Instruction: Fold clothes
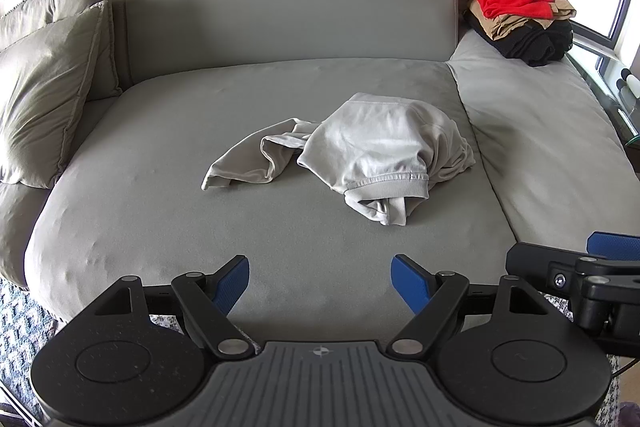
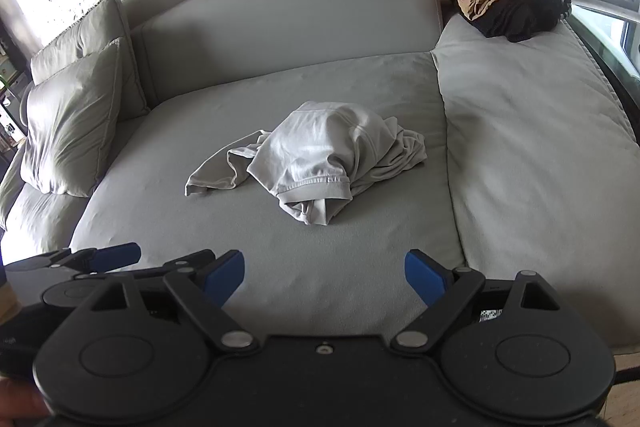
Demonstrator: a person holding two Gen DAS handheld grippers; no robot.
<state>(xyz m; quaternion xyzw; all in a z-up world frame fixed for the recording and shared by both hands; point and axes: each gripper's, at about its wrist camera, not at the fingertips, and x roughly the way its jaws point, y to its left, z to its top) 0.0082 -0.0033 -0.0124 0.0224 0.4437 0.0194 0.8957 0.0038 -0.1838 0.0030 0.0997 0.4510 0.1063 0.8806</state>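
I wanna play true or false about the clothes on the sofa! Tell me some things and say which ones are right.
1. The light grey garment lies crumpled in the middle of the sofa. True.
2. The left gripper is pinching the grey garment. False: its jaws are open and empty, short of the cloth.
3. A red piece tops the pile of clothes in the far right corner. True.
4. The right gripper is shut. False: its blue pads are wide apart, holding nothing.
5. Two cushions lean at the sofa's left end. True.
6. The grey garment is already folded neatly. False: it is bunched, with one part trailing out to the left.
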